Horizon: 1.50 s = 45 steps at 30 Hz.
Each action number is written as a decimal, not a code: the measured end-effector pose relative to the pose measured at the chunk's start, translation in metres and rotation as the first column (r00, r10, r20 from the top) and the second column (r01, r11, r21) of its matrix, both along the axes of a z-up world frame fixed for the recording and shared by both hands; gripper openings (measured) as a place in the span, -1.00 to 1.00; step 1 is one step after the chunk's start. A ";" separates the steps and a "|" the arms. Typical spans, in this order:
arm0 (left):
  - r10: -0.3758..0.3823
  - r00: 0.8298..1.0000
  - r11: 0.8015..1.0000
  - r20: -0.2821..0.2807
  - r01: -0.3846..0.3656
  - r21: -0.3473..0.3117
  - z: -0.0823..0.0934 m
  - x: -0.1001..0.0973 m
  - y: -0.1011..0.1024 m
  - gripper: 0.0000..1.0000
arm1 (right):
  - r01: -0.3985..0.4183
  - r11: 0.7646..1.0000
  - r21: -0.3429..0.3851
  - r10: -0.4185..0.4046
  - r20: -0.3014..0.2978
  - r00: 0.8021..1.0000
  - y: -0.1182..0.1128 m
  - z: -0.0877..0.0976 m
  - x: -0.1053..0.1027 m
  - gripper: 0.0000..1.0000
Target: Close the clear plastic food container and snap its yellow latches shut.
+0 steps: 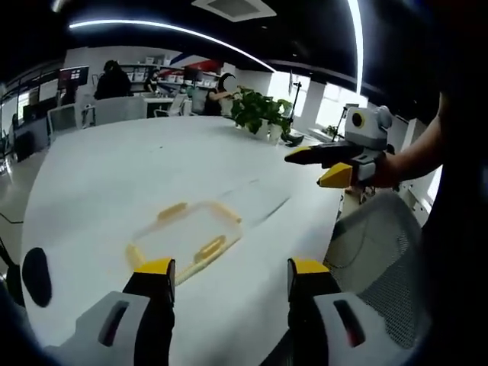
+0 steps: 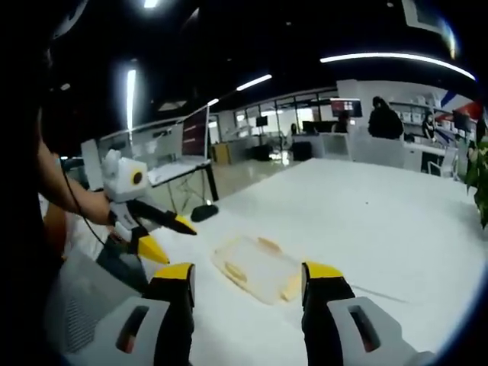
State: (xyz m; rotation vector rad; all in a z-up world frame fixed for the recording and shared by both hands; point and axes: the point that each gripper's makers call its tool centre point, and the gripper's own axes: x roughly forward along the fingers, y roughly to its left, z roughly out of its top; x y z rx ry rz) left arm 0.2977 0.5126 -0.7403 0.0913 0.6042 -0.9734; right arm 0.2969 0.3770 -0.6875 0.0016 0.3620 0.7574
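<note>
A clear plastic food container [image 1: 185, 238] with yellow latches [image 1: 209, 248] on its sides lies flat on the white table [image 1: 137, 168], just beyond my left gripper [image 1: 232, 268], which is open and empty. My right gripper [image 1: 305, 169] hovers open above the table's right edge, well clear of the box. In the right gripper view the container [image 2: 255, 268] sits between and just past my right gripper's [image 2: 248, 274] open jaws. The left gripper [image 2: 181, 244] hangs open to its left, held by a hand. Whether the lid is pressed down is unclear.
A grey mesh chair [image 1: 377, 244] stands at the table's near edge, and it is also in the right gripper view [image 2: 72, 309]. A potted plant [image 1: 263, 113] sits at the table's far end. Desks, monitors and seated people fill the background.
</note>
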 end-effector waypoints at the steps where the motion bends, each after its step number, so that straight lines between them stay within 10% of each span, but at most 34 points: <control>1: -0.002 1.000 1.000 0.003 0.002 0.001 0.000 0.000 0.000 0.17 | -0.001 1.000 -0.001 0.001 0.000 1.000 0.001 -0.001 0.001 0.12; 45: -0.148 0.988 0.983 -0.042 0.152 0.102 -0.033 0.044 0.027 0.11 | -0.102 0.979 -0.175 0.093 -0.054 0.994 0.015 -0.050 0.041 0.11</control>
